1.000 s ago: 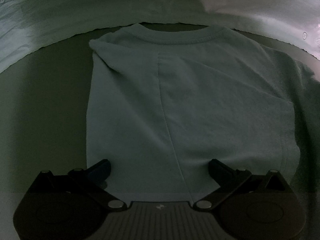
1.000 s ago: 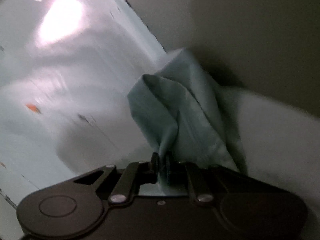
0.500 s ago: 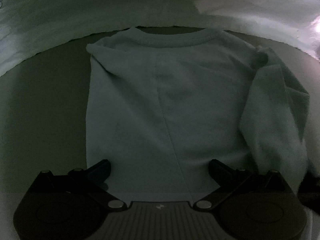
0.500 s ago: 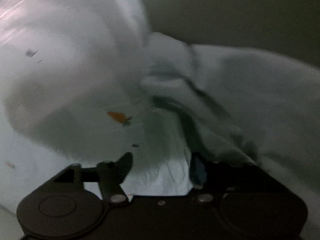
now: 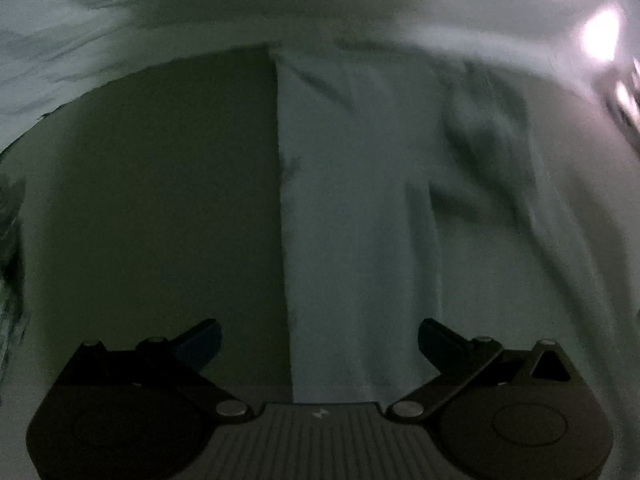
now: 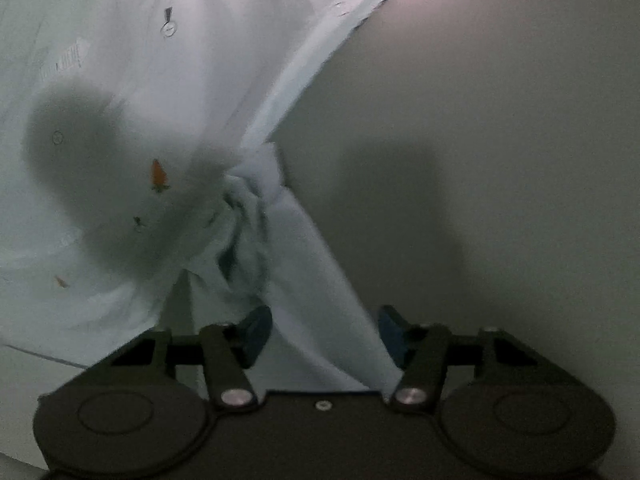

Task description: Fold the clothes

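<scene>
Shirt (image 5: 360, 220) lies below the spread left gripper (image 5: 320, 344); right gripper (image 6: 324, 336) closing, pads clear.

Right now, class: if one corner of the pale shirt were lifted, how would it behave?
The shirt would probably droop and drag, since it already lies in soft creases. It looks light and thin, so likely easy to lift. Its bunched sleeve suggests folds may slump unless smoothed.

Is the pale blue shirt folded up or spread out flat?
Partly folded: the pale blue shirt has one straight folded side edge, and its other side lies bunched in wrinkles.
</scene>
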Action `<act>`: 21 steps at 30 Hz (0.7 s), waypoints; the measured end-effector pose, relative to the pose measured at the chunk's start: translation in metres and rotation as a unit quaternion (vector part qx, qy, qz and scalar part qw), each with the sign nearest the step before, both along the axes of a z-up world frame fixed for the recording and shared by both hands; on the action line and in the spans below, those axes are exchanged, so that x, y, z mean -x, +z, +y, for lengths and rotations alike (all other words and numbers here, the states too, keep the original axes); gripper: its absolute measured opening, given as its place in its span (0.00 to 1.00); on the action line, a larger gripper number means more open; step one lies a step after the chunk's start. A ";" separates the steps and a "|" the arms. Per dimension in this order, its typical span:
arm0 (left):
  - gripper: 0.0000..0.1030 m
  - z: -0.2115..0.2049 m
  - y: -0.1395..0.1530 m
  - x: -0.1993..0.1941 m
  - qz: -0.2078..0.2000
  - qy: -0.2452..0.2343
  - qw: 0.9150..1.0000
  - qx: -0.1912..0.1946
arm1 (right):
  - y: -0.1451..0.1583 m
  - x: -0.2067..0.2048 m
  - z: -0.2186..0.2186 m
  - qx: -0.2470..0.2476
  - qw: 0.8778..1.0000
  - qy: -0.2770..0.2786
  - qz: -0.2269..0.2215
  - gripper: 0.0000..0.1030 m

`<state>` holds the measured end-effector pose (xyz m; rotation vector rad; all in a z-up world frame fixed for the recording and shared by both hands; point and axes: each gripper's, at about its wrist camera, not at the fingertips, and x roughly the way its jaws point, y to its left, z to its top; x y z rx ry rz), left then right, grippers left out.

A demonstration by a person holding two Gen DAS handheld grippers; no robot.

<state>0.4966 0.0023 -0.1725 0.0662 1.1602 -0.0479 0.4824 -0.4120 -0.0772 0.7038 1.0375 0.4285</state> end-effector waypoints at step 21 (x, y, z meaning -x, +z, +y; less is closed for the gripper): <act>1.00 -0.030 -0.045 0.147 0.092 0.049 0.994 0.019 | -0.012 0.050 -0.077 0.016 0.991 0.131 0.019 0.48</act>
